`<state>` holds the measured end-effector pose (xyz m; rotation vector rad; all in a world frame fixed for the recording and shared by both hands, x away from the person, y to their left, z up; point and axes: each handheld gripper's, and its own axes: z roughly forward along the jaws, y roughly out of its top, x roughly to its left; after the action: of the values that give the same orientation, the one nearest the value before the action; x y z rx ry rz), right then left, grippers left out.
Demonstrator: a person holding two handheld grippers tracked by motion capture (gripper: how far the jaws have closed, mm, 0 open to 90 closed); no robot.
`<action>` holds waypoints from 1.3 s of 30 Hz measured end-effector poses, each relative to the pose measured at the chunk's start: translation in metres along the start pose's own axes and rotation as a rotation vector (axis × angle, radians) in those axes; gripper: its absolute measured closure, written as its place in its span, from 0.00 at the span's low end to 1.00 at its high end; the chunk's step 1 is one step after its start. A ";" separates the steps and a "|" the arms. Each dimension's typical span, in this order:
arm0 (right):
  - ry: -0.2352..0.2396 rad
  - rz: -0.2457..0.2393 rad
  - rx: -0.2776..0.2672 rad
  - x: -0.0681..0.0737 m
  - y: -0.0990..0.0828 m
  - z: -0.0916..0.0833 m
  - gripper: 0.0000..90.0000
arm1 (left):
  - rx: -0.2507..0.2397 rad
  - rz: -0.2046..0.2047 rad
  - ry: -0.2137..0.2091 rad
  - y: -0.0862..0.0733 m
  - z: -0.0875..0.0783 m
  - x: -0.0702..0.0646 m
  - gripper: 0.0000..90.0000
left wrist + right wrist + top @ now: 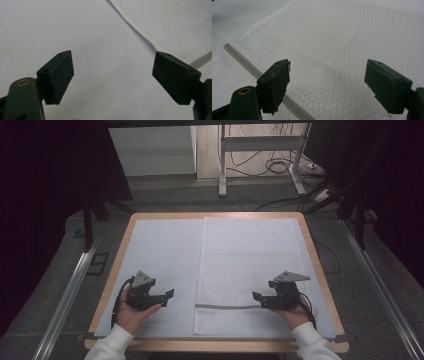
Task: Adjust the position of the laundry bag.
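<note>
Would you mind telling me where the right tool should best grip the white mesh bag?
Probably the near right corner of the mesh bag, approached from the right. The bag lies flat, so only its edges offer something to pinch, and the open right tool hovers close by its zipper.

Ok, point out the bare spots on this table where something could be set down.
Free: the pale sheet left of the mesh bag, beyond the left tongs. The bag covers the right half, with the right tongs over its zipper; crowded there.

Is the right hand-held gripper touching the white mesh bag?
Cannot tell. In the right gripper view the open right hand-held gripper sits over the white mesh bag, with neither contact nor gap plainly visible.
</note>
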<state>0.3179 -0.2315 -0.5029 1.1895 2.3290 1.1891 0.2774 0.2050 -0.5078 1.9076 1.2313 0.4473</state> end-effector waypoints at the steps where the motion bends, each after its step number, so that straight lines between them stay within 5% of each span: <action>1: 0.004 -0.006 0.003 0.001 0.000 0.000 0.22 | 0.007 0.004 -0.001 0.001 0.002 0.000 0.19; 7: 0.047 -0.027 0.003 0.006 -0.003 0.001 0.22 | 0.026 -0.012 -0.013 -0.002 0.003 -0.002 0.19; 14: 0.040 -0.053 0.003 0.005 -0.006 -0.001 0.22 | 0.034 0.003 -0.048 0.000 0.000 -0.006 0.17; 27: 0.002 -0.021 0.005 -0.002 -0.005 -0.003 0.24 | 0.067 -0.021 -0.077 0.001 0.009 -0.005 0.17; 39: -0.024 -0.043 -0.011 -0.010 -0.010 -0.015 0.25 | 0.041 -0.045 -0.034 0.016 0.002 -0.012 0.19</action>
<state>0.3104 -0.2503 -0.5023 1.1378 2.3156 1.1651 0.2828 0.1901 -0.4951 1.9100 1.2669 0.3670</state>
